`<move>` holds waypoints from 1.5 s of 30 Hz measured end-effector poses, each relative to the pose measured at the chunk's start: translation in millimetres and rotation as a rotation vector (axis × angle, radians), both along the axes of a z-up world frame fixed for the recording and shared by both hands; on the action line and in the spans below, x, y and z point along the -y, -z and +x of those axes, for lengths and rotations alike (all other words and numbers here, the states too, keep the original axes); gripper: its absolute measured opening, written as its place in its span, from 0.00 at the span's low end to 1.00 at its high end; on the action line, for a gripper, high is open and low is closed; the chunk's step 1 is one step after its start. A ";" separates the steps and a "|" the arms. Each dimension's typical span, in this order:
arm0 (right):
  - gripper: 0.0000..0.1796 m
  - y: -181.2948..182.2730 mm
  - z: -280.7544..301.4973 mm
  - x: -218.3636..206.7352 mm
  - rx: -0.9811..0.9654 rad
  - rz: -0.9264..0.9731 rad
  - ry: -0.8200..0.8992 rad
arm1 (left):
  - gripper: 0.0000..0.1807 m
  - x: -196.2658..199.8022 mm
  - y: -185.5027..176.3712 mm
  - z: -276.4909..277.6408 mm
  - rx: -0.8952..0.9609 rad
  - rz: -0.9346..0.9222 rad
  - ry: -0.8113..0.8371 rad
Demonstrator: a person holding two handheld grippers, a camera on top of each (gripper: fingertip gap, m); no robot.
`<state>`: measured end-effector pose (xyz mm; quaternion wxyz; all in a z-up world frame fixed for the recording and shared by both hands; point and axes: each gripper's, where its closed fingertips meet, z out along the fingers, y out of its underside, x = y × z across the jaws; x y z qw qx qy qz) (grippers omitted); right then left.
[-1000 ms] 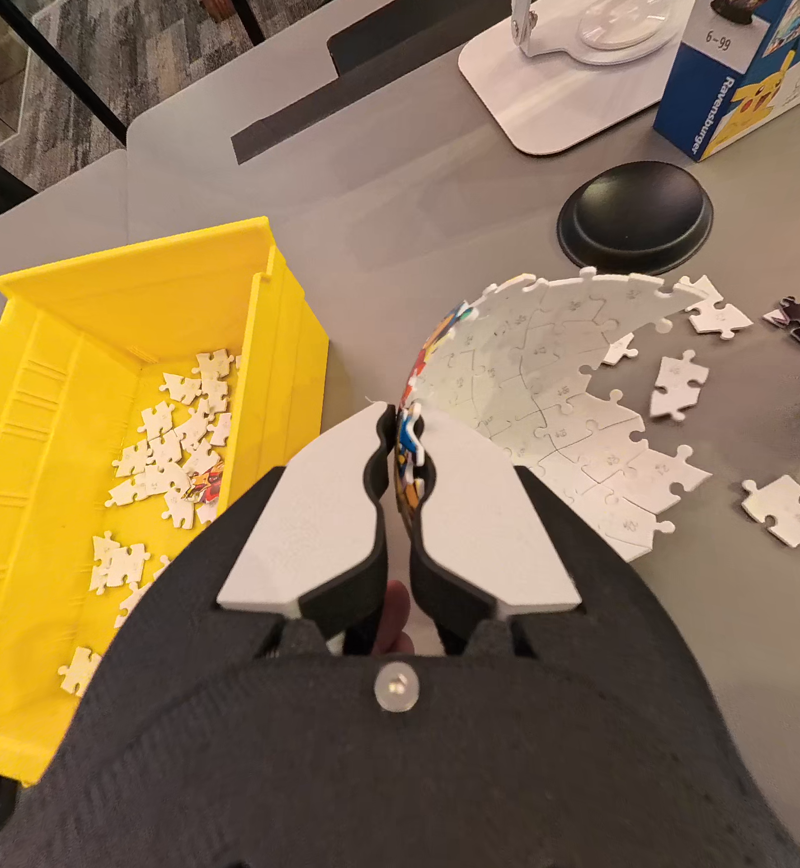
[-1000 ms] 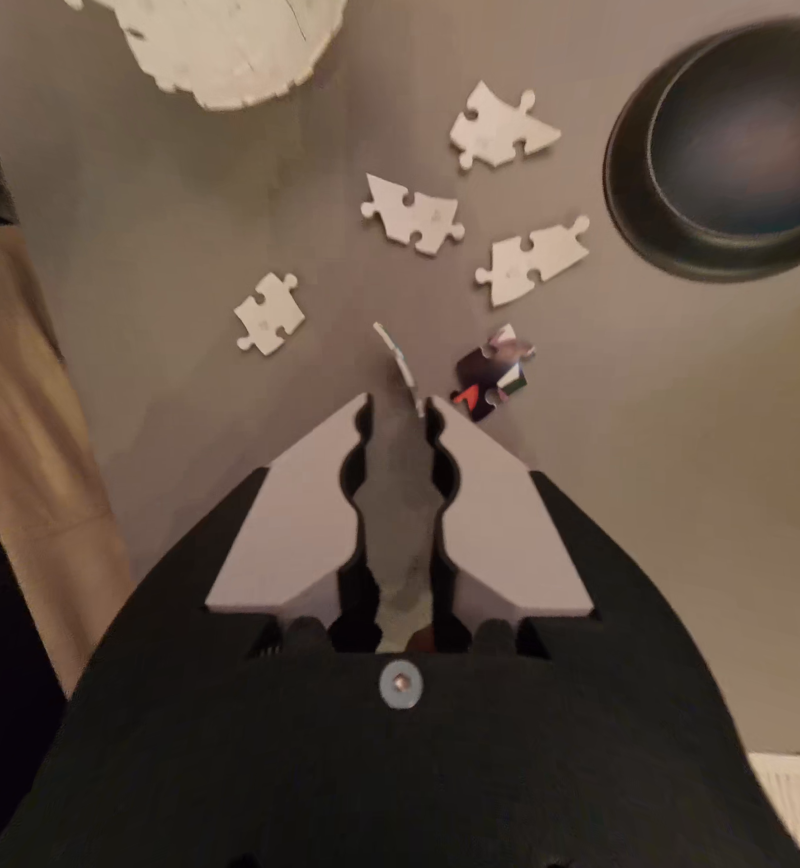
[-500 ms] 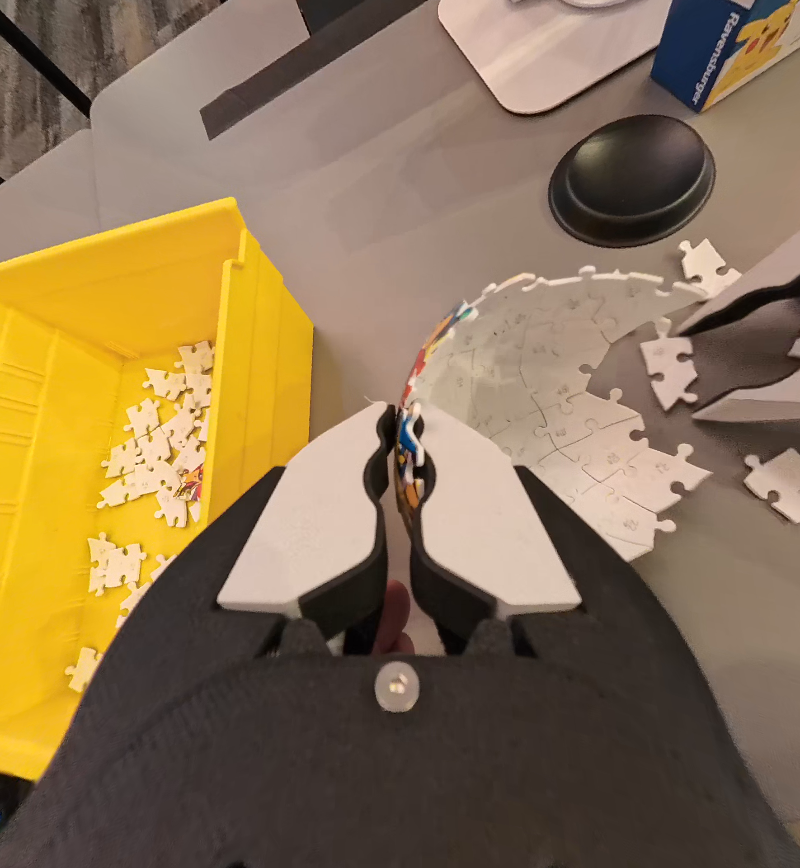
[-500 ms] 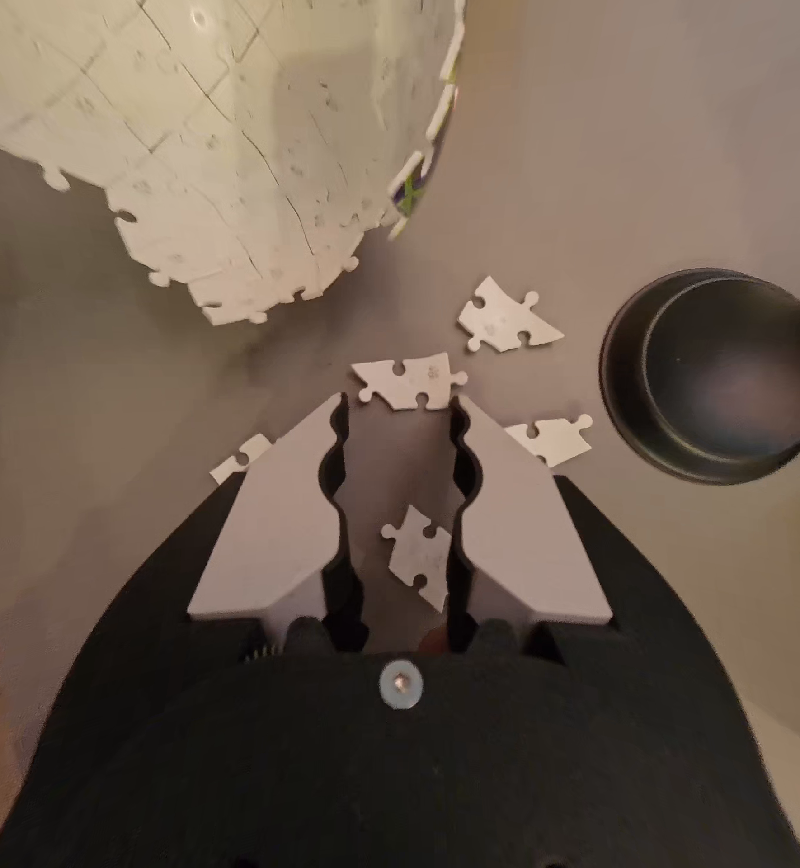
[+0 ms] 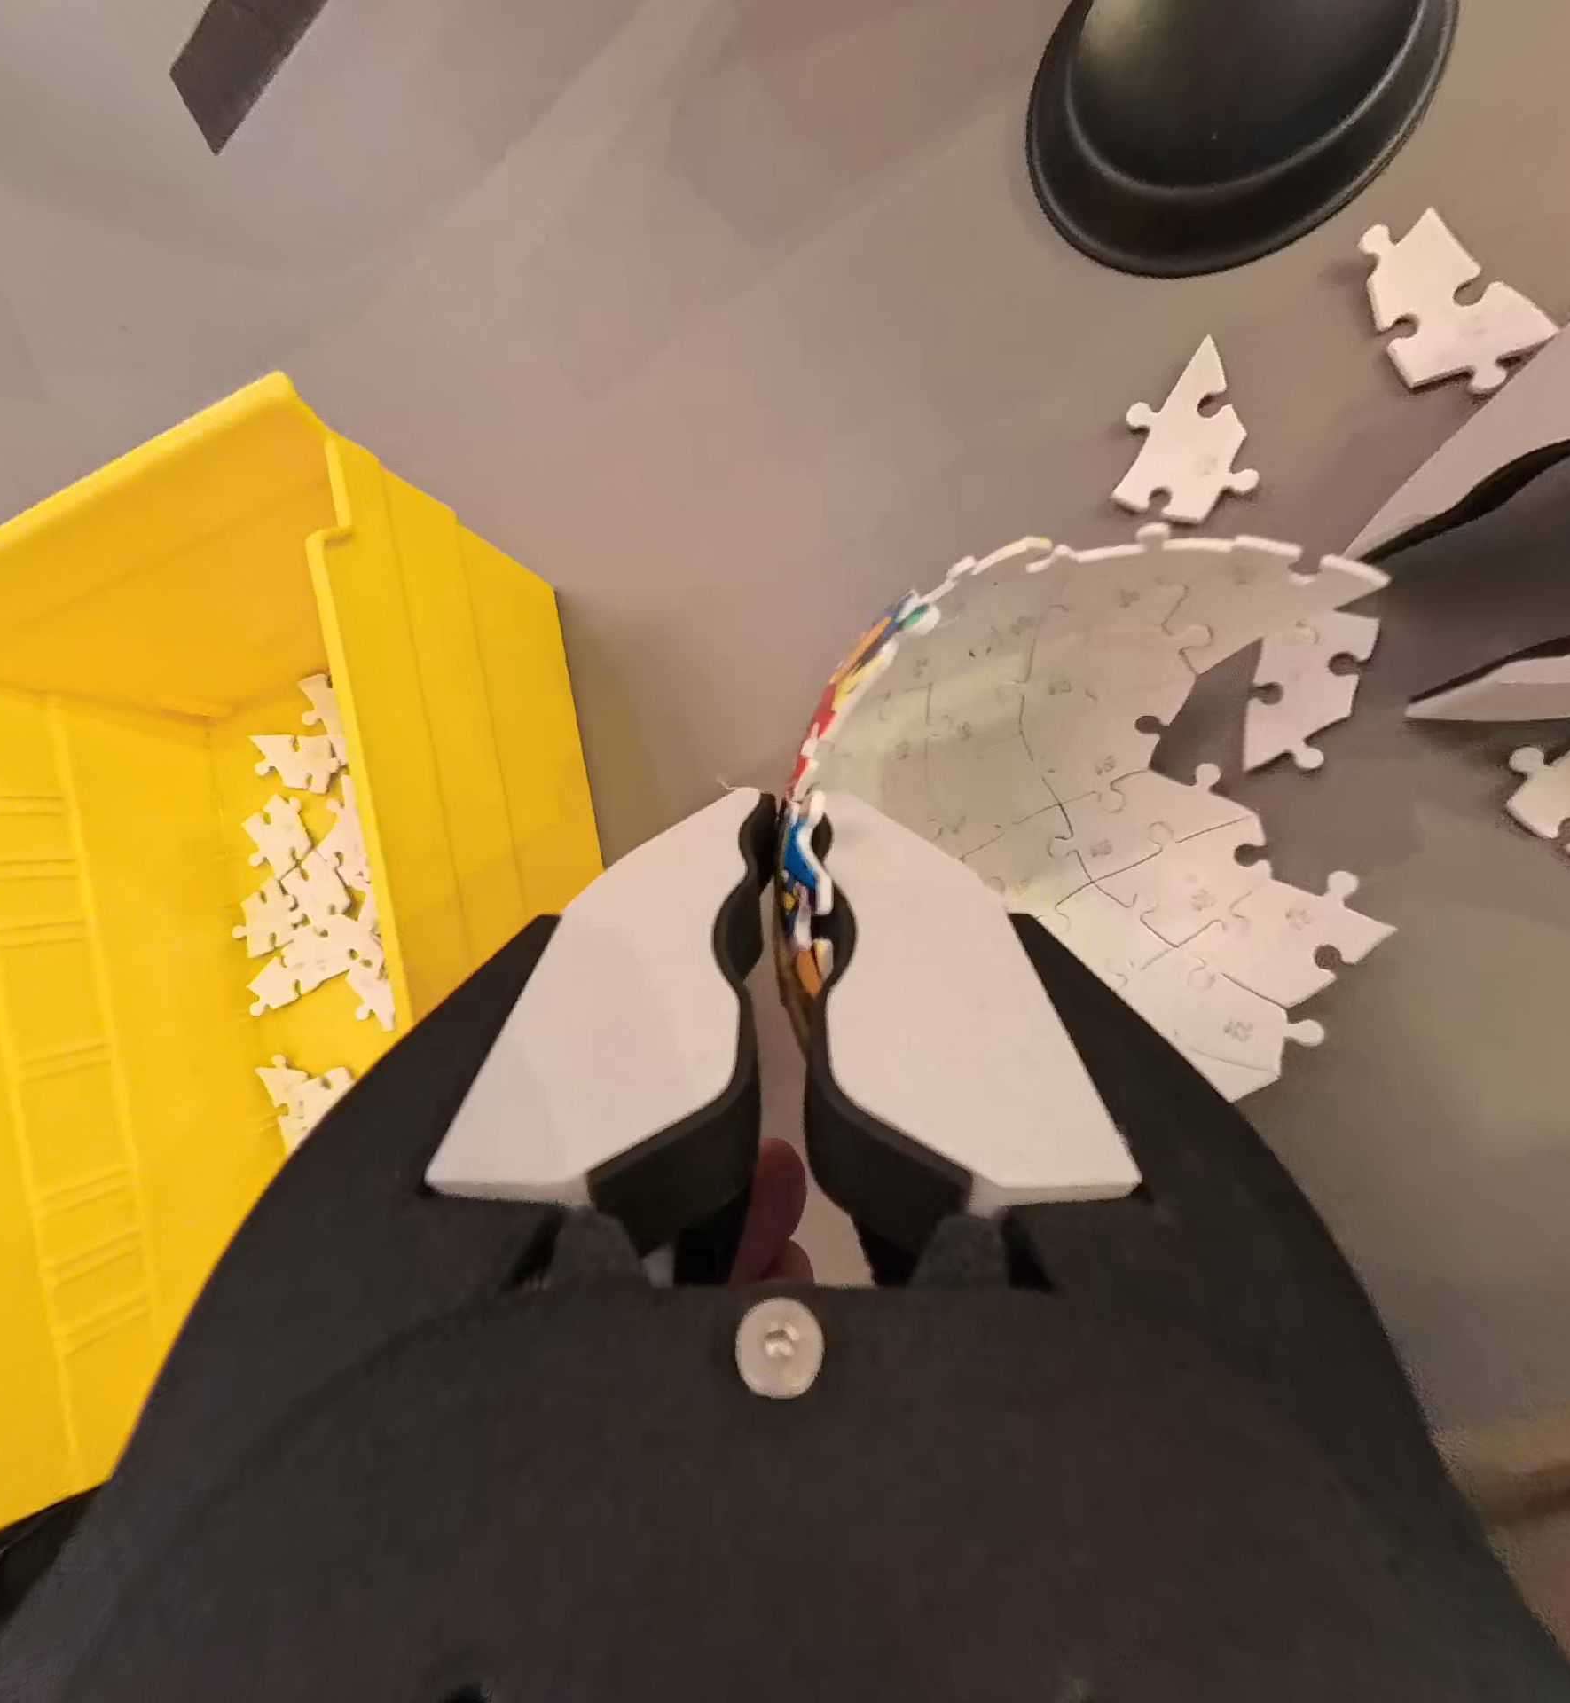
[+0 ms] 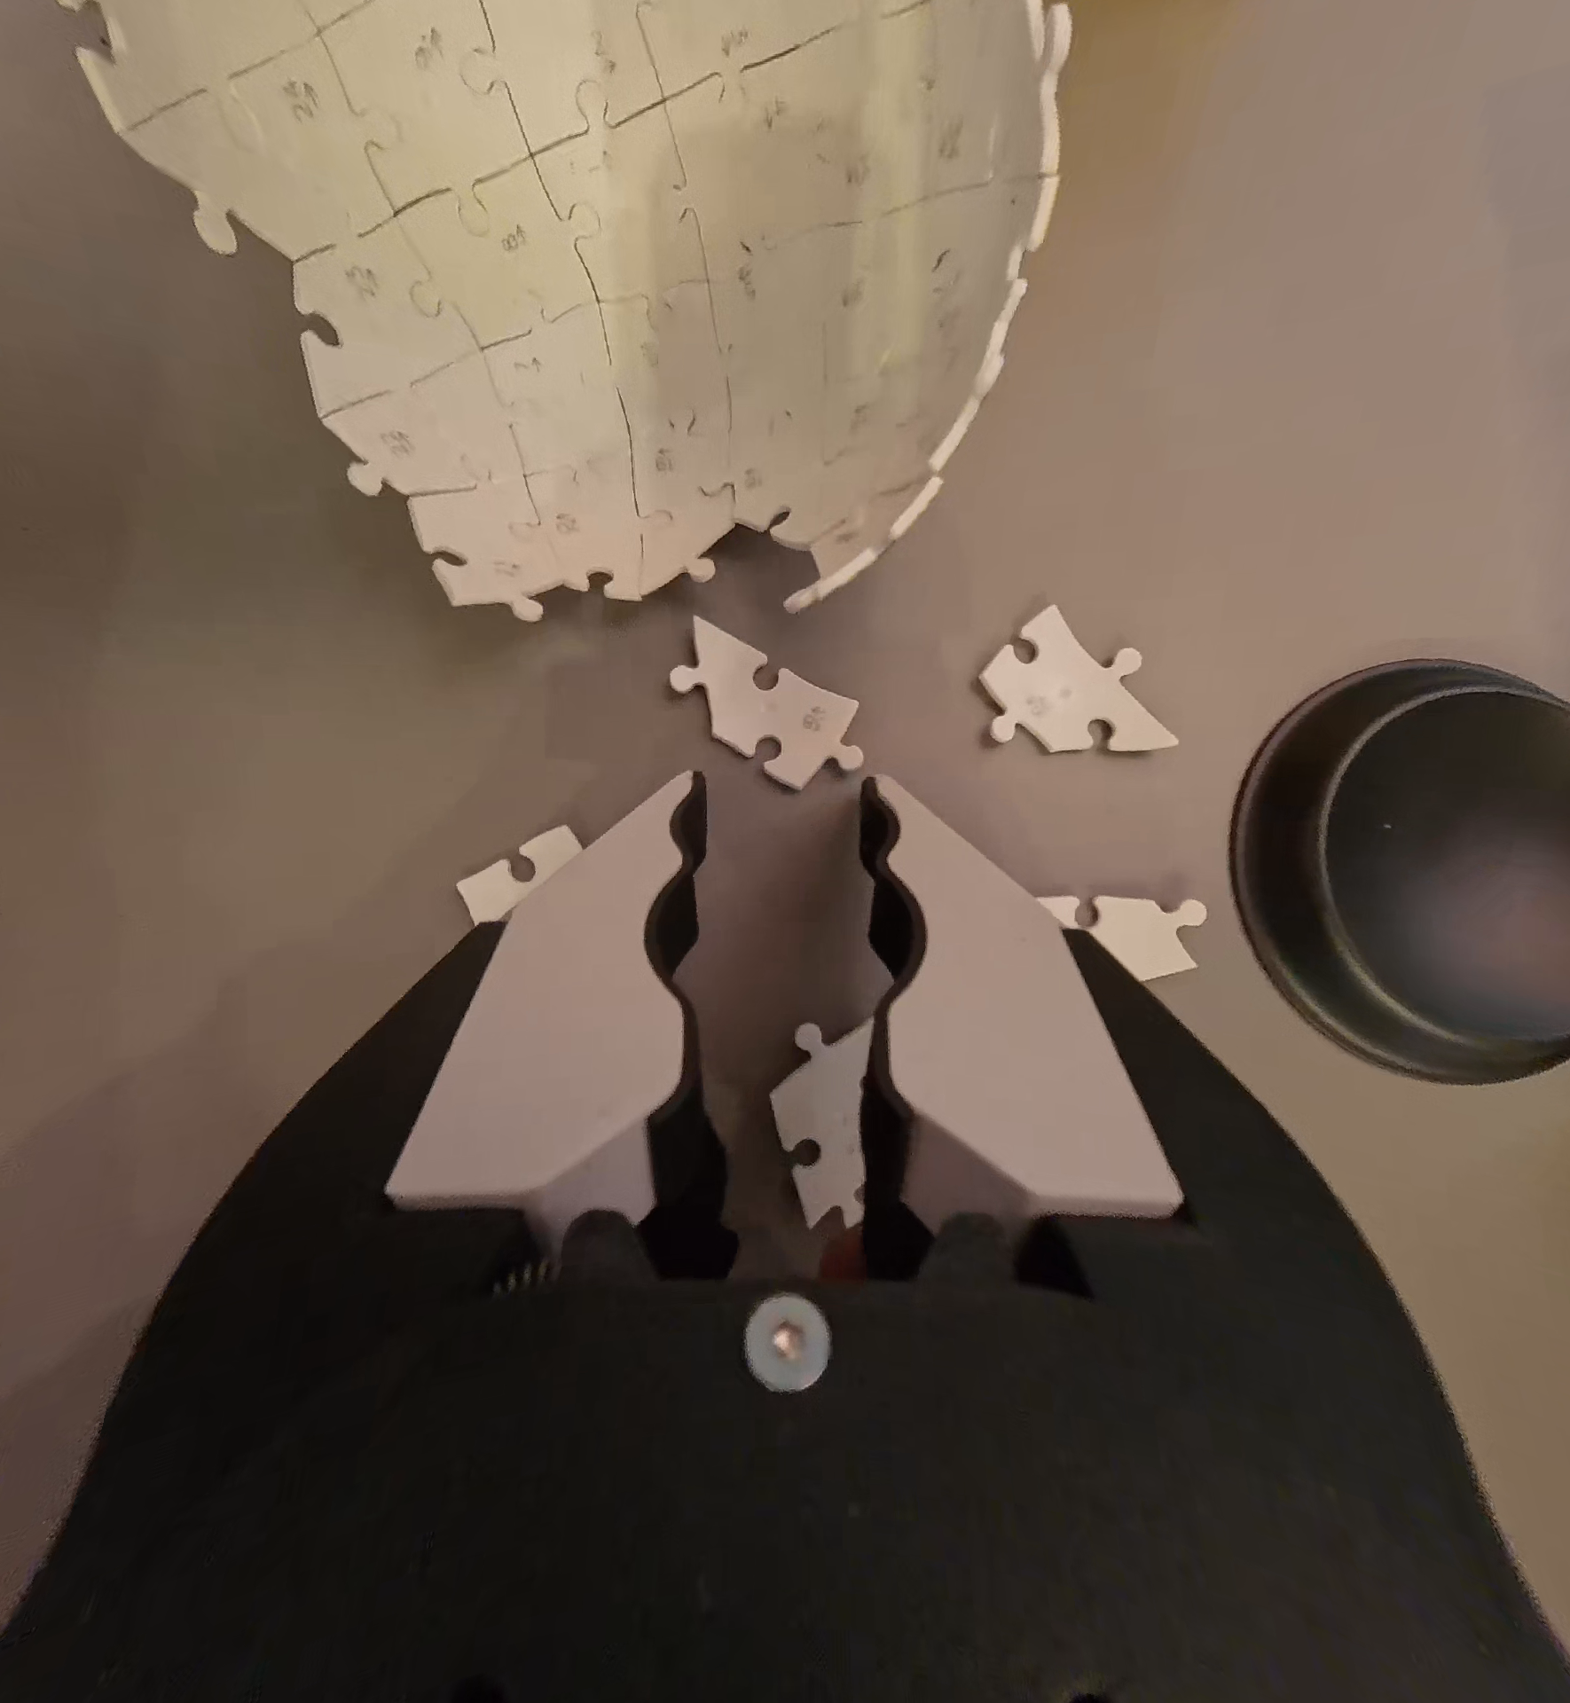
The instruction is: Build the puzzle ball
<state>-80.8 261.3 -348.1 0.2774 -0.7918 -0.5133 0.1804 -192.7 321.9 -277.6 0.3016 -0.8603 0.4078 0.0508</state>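
Surface: grey tabletop (image 6: 164,829), matte, with loose white puzzle pieces scattered over it, blank sides up.
Left gripper (image 5: 795,820): fingers pressed together on the rim of the half-built puzzle ball (image 5: 1039,765), gripping the printed, coloured edge so the shell stands on its side with the white hollow facing right.
Right gripper (image 6: 781,792): fingers apart with nothing between the tips; one loose piece (image 6: 823,1115) lies on the table below the gap, partly hidden under the right finger.
Puzzle ball position: in the right wrist view it fills the upper frame, straight ahead of the fingers, with its jagged open edge nearest them.
Nearest candidate: a double piece (image 6: 767,705) lies just ahead of the fingertips, between them and the ball's edge, not touching either.
Long axis: the double piece runs across the gap, slanting from upper left to lower right, so the open fingers stand roughly along its length, not its width.
Other pieces: one (image 6: 1072,687) off to the right, near the black domed stand (image 6: 1445,866); another (image 6: 1131,931) beside the right finger.
Nearer gripper: the right, clearly; the left is occupied holding the shell.
Stock: yellow bin (image 5: 450,645) to the left holds more pieces.
Judgement: a short forward reach, probably with a wrist turn, should take the double piece.
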 end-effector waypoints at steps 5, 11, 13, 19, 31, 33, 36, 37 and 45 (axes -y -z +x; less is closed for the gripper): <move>0.16 2.1 -7.0 -6.7 -0.017 0.006 -0.007 | 0.02 -3.5 0.0 1.7 -0.048 -0.026 0.021; 0.15 2.0 -5.8 -2.3 0.017 0.012 -0.023 | 0.02 -2.1 1.8 0.3 -0.065 -0.043 0.022; 0.15 2.1 -7.0 0.2 0.019 0.008 -0.028 | 0.02 -1.4 3.9 0.4 -0.076 -0.055 0.022; 0.16 -3.2 -3.3 2.4 0.014 0.014 -0.023 | 0.02 0.9 7.0 0.2 -0.113 -0.089 0.013; 0.13 -42.2 -14.8 16.3 -0.099 0.173 -0.214 | 0.02 -0.8 4.7 1.4 -0.243 -0.138 0.012; 0.13 -34.9 -13.8 18.7 -0.037 0.201 -0.253 | 0.02 -2.0 5.0 3.1 -0.269 -0.141 0.017; 0.13 -29.2 -12.8 20.9 0.011 0.234 -0.291 | 0.02 -3.7 4.2 6.4 -0.301 -0.143 0.029; 0.13 -28.6 -11.9 20.3 0.016 0.240 -0.291 | 0.02 -4.1 3.8 7.1 -0.314 -0.145 0.032; 0.15 -39.1 -19.3 17.1 -0.036 0.361 -0.328 | 0.02 -4.8 -0.1 13.8 -0.431 -0.136 0.068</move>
